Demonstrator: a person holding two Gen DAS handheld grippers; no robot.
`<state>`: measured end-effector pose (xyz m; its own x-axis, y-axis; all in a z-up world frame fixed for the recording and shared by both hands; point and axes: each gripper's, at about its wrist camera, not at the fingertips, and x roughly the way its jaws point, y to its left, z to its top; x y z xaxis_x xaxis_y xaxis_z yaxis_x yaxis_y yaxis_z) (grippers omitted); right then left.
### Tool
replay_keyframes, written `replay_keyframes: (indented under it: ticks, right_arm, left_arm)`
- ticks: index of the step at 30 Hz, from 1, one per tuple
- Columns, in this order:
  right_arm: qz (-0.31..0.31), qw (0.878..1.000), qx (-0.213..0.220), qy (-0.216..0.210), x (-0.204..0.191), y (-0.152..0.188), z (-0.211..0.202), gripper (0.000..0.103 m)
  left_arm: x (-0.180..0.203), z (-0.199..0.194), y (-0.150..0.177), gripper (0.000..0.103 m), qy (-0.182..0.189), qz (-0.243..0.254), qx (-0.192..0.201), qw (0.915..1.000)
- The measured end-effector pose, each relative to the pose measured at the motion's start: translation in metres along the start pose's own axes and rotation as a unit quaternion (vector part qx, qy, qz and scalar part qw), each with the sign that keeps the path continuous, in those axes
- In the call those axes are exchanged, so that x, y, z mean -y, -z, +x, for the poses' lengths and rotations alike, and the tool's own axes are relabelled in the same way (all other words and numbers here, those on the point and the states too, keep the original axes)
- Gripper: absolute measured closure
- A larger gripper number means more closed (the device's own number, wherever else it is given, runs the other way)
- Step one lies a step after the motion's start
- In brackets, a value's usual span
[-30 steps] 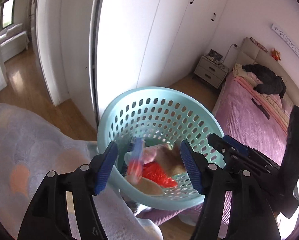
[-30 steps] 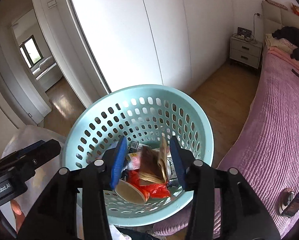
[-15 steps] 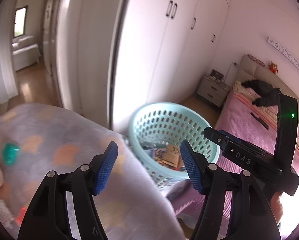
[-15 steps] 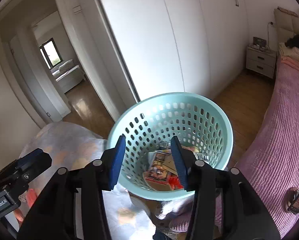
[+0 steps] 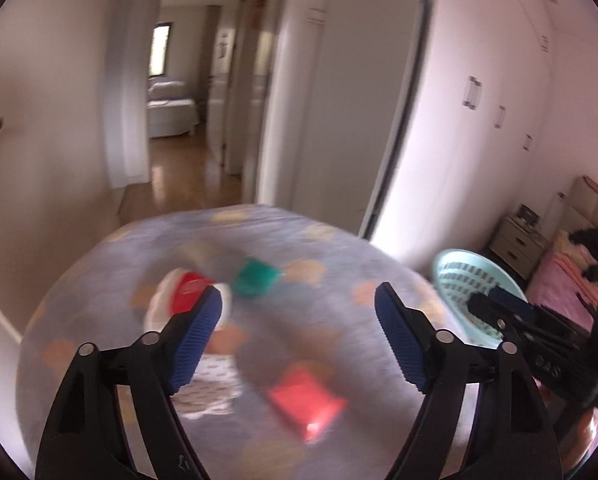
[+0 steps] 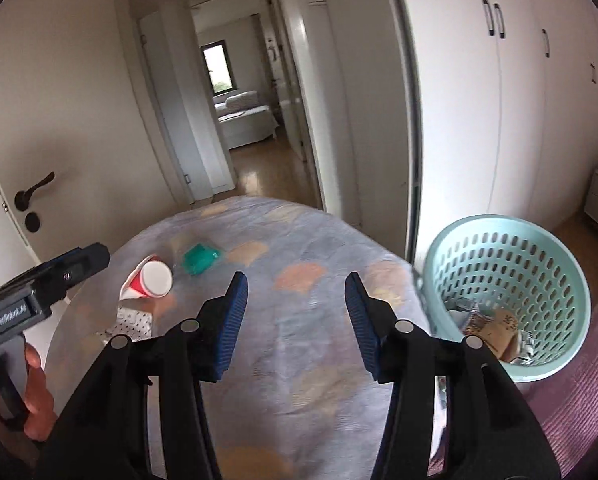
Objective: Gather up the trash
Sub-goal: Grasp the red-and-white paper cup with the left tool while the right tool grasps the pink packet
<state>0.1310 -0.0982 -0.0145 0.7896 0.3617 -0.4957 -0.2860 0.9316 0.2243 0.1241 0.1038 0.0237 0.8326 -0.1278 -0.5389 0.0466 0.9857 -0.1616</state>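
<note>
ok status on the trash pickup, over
Left gripper jaws just widened, empty; right gripper open, empty. Red cup, green wrapper, red packet on table; basket beside it. Path clear.

A round table under a grey-blue cloth [image 6: 299,364] with tan patches stands before an open doorway [image 6: 235,92], beyond which a pale sofa [image 6: 245,118] sits beneath a window [image 6: 217,68]. White wardrobe doors [image 6: 499,120] line the right wall; a bedside cabinet [image 5: 517,242] and pink-covered bed [image 5: 567,280] lie far right.
</note>
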Motion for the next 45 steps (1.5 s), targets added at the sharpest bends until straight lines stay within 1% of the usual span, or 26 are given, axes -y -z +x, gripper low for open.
replay_keyframes:
  ticks: [2,3,5,7,9,10,12,15,19,22,25,28,31,34,40,42,45]
  right_arm:
    - [-0.012,1.0,-0.02,-0.016,-0.022,0.009,0.015,0.055]
    - [-0.014,0.999,-0.031,-0.028,-0.03,0.013,0.023,0.047]
    - [-0.02,0.998,-0.047,-0.046,-0.048,0.021,0.036,0.043]
    - [-0.038,0.996,-0.058,-0.054,-0.065,0.029,0.044,0.043]
    - [-0.058,0.994,-0.068,-0.057,-0.079,0.035,0.053,0.043]
    - [-0.066,0.993,-0.073,-0.061,-0.084,0.037,0.057,0.042]
    - [-0.077,0.991,-0.081,-0.067,-0.093,0.041,0.063,0.041]
    - [-0.094,0.99,-0.088,-0.063,-0.1,0.048,0.069,0.04]
    - [-0.094,0.987,-0.114,-0.065,-0.096,0.054,0.081,0.039]
    - [-0.093,0.985,-0.13,-0.072,-0.096,0.056,0.086,0.038]
    - [-0.098,0.98,-0.148,-0.086,-0.096,0.058,0.092,0.038]
    - [-0.104,0.978,-0.162,-0.076,-0.098,0.06,0.097,0.038]
    - [-0.119,0.978,-0.162,-0.063,-0.104,0.063,0.098,0.038]
    - [-0.131,0.977,-0.161,-0.05,-0.109,0.066,0.097,0.038]
    - [-0.128,0.978,-0.159,-0.05,-0.106,0.066,0.095,0.038]
    - [-0.134,0.978,-0.157,-0.04,-0.108,0.066,0.095,0.044]
    - [-0.149,0.976,-0.159,-0.026,-0.112,0.067,0.096,0.05]
  left_arm:
    - [-0.03,0.007,-0.001,0.022,-0.023,-0.021,-0.015,0.9994]
    - [-0.042,0.012,-0.002,0.022,-0.031,-0.03,-0.022,0.9988]
    - [-0.068,0.024,-0.003,0.022,-0.043,-0.047,-0.033,0.9974]
    - [-0.085,0.038,-0.005,0.022,-0.045,-0.059,-0.047,0.9962]
    - [-0.099,0.052,-0.003,0.022,-0.044,-0.076,-0.051,0.9948]
    - [-0.1,0.057,-0.001,0.022,-0.042,-0.083,-0.055,0.9941]
    - [-0.104,0.071,0.002,0.022,-0.034,-0.091,-0.076,0.9924]
    - [-0.105,0.09,0.005,0.022,-0.027,-0.082,-0.099,0.9913]
    - [-0.105,0.108,0.012,0.022,-0.039,-0.078,-0.124,0.9884]
    - [-0.11,0.117,0.017,0.022,-0.039,-0.082,-0.134,0.9868]
    - [-0.112,0.117,0.019,0.022,-0.042,-0.082,-0.126,0.9877]
    - [-0.113,0.117,0.02,0.022,-0.042,-0.077,-0.121,0.9887]
    - [-0.111,0.12,0.02,0.024,-0.047,-0.072,-0.12,0.9891]
    - [-0.109,0.12,0.019,0.031,-0.053,-0.069,-0.117,0.9893]
    - [-0.106,0.115,0.017,0.031,-0.062,-0.068,-0.098,0.9909]
    - [-0.106,0.113,0.016,0.031,-0.066,-0.069,-0.092,0.9912]
    - [-0.106,0.109,0.015,0.031,-0.066,-0.07,-0.081,0.9921]
